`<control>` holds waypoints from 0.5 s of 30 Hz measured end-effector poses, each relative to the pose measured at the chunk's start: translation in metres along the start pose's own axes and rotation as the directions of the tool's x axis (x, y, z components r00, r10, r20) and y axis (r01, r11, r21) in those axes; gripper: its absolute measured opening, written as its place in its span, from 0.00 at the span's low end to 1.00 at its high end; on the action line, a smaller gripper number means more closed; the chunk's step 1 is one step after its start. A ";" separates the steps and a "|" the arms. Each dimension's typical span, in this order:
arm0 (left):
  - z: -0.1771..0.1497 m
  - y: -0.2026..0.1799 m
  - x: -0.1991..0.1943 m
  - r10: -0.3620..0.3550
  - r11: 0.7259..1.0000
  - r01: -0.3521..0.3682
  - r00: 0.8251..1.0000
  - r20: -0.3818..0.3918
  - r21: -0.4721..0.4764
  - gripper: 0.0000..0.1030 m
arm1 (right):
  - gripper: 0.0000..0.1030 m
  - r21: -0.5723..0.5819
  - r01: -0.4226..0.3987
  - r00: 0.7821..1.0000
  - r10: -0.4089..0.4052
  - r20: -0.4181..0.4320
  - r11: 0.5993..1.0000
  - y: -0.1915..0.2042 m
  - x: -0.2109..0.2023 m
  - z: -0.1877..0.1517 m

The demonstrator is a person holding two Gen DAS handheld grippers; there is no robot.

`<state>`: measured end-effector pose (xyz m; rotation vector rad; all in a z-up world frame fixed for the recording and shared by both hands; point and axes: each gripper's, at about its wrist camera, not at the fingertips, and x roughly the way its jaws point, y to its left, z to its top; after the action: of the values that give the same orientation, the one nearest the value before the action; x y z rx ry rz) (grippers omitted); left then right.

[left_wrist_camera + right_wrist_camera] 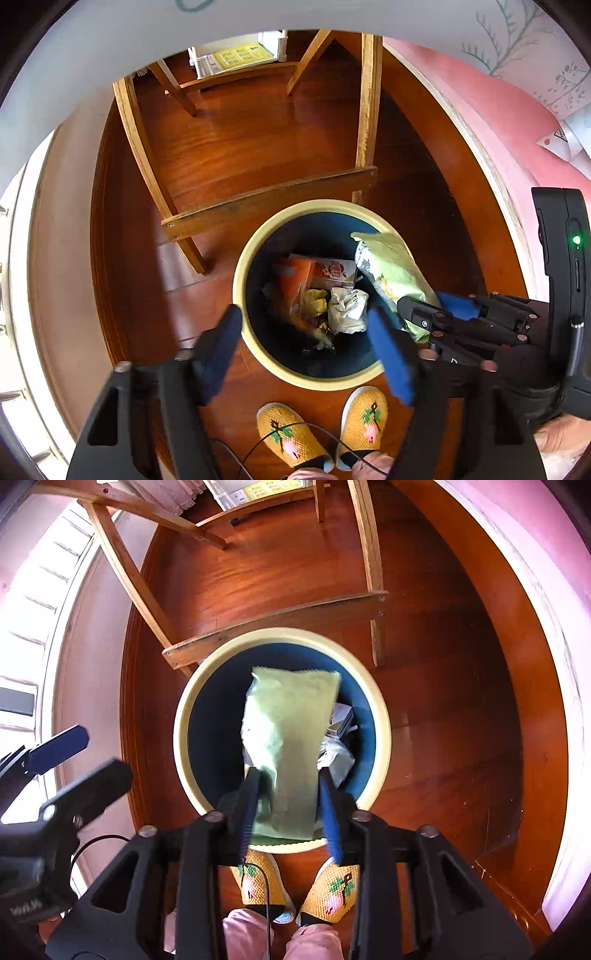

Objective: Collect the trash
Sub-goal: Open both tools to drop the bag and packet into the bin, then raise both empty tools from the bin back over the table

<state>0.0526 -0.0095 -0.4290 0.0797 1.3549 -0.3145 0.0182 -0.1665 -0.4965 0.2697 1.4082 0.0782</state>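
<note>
Your right tool (288, 797) holds a green snack bag (288, 738) by its near end, one pad on each side edge, directly over the open mouth of the trash bin (184, 716). The bag's long axis runs straight out from the tool, away from you, so most of it already hangs above the bin's dark inside; only the gripped end sits over the near rim. From the left wrist view the same bag (391, 273) leans in from the right side of the bin (240, 280), above the trash already inside: an orange wrapper (295, 277), a small carton (334, 271) and crumpled paper (347, 306).

Your left tool (303, 343) stands wide and holds nothing, poised over the near-left part of the bin. The right is plainly the one that matters here; letting go should drop the bag in, though its near end could catch the rim.

The bag hides much of the bin's contents in the right view, and its lowest edge is motion-blurred. The bin stands on the wooden floor (240, 155) just ahead of your slippers (288, 435).
</note>
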 end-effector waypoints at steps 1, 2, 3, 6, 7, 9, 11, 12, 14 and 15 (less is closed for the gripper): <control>0.001 0.001 0.001 0.007 1.000 -0.007 1.000 -0.001 -0.001 0.82 | 0.38 0.005 -0.004 1.000 0.004 0.005 1.000 0.000 0.000 0.002; 0.002 0.002 0.000 0.011 1.000 -0.011 1.000 0.003 -0.002 0.82 | 0.39 0.009 -0.006 1.000 0.006 0.010 1.000 -0.001 -0.001 0.004; 0.002 0.002 -0.001 0.014 1.000 -0.014 1.000 0.007 -0.004 0.82 | 0.42 0.010 -0.006 1.000 0.006 0.015 1.000 0.000 -0.003 0.004; 0.006 0.006 -0.004 0.016 1.000 -0.016 1.000 0.013 -0.008 0.82 | 0.47 0.011 -0.009 1.000 0.009 0.020 1.000 0.002 -0.013 0.009; 0.006 0.007 -0.009 0.016 1.000 -0.016 1.000 0.019 -0.008 0.82 | 0.50 0.010 -0.008 1.000 0.008 0.022 1.000 0.003 -0.016 0.010; 0.008 0.008 -0.016 0.023 1.000 -0.023 0.999 0.031 -0.010 0.82 | 0.52 0.010 -0.010 1.000 0.010 0.026 1.000 0.004 -0.020 0.014; 0.008 0.007 -0.028 0.035 0.999 -0.034 0.998 0.047 -0.015 0.83 | 0.54 0.010 -0.011 1.000 0.011 0.029 1.000 0.006 -0.029 0.016; 0.006 0.006 -0.037 0.039 0.999 -0.038 0.998 0.052 -0.019 0.82 | 0.56 0.013 -0.017 0.999 0.016 0.031 1.000 0.007 -0.035 0.017; 0.007 0.006 -0.048 0.041 0.999 -0.040 0.998 0.054 -0.031 0.83 | 0.58 0.014 -0.021 0.999 0.021 0.038 1.000 0.008 -0.049 0.017; 0.007 0.006 -0.055 0.045 0.998 -0.043 0.997 0.055 -0.037 0.83 | 0.58 0.015 -0.024 0.999 0.024 0.041 1.000 0.009 -0.057 0.017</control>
<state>0.0506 0.0047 -0.3749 0.0701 1.3009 -0.2537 0.0261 -0.1721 -0.4374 0.2995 1.3660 0.0814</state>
